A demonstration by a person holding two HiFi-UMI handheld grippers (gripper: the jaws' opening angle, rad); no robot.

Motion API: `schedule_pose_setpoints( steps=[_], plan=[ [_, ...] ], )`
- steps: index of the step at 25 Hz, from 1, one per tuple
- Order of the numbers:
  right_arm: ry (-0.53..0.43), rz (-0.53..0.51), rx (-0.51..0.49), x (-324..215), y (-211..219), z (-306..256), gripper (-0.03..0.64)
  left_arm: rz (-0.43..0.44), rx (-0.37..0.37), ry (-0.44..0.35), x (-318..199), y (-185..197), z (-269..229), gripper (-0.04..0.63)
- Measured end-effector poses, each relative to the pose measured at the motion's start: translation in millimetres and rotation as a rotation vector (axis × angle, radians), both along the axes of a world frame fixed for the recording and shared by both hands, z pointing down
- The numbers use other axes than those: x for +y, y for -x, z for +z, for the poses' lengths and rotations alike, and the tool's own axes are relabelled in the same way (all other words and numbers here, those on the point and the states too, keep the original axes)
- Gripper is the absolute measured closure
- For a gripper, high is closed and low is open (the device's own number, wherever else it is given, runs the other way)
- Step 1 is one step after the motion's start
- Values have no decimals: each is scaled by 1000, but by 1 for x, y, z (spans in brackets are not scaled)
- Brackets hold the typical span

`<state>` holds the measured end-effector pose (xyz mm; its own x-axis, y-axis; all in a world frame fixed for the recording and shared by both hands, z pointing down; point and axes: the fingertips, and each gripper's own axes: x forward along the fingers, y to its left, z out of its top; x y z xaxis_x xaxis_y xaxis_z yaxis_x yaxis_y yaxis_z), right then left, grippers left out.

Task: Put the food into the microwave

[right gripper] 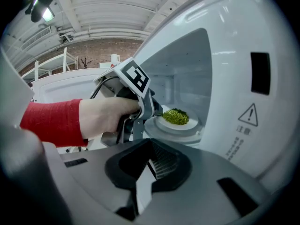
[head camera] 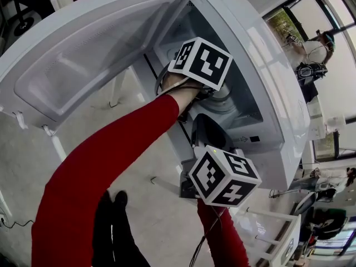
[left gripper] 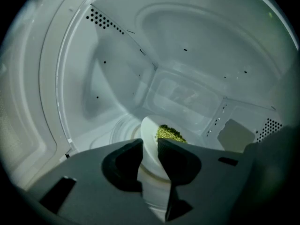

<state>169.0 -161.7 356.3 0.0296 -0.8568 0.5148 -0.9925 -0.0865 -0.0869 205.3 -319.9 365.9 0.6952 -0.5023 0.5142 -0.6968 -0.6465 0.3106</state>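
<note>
The white microwave (head camera: 281,102) stands with its door (head camera: 83,60) swung wide to the left. Inside, a white plate (right gripper: 185,124) with a heap of green food (right gripper: 176,116) rests on the turntable. My left gripper (left gripper: 150,150) reaches into the cavity; the plate's (left gripper: 149,137) near rim lies between its slightly parted jaws, and the food (left gripper: 169,134) sits just past them. The right gripper view shows the left gripper (right gripper: 151,109) at the plate's left edge. My right gripper (right gripper: 150,157) hangs outside in front of the microwave, jaws shut on nothing.
The microwave's front panel with a warning triangle (right gripper: 250,115) rises at the right of the opening. Cavity walls enclose the left gripper on all sides. A person (head camera: 314,52) stands far off at the right; a white frame (head camera: 278,235) is below right.
</note>
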Motion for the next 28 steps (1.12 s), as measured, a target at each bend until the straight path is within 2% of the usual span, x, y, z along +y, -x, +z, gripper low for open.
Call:
schedule_pose_setpoints(
  steps=[6, 11, 13, 20, 24, 28],
  plan=[
    [2, -6, -2, -1, 1, 3, 603, 40, -59, -68, 1, -2, 2, 489],
    [1, -8, -4, -1, 0, 3, 603, 93, -204, -167, 5, -7, 8, 479],
    [1, -9, -5, -1, 1, 4, 603, 101, -224, -200, 6, -7, 8, 479],
    [6, -15, -6, -1, 1, 6, 603, 85, -175, -174, 3, -5, 5, 498],
    [-6, -14, -10, -2, 0, 4, 603, 52, -101, -142, -5, 6, -2, 573],
    [-26, -23, -26, -7, 1, 0, 603, 17, 5, -105, -14, 21, -17, 584]
  ],
)
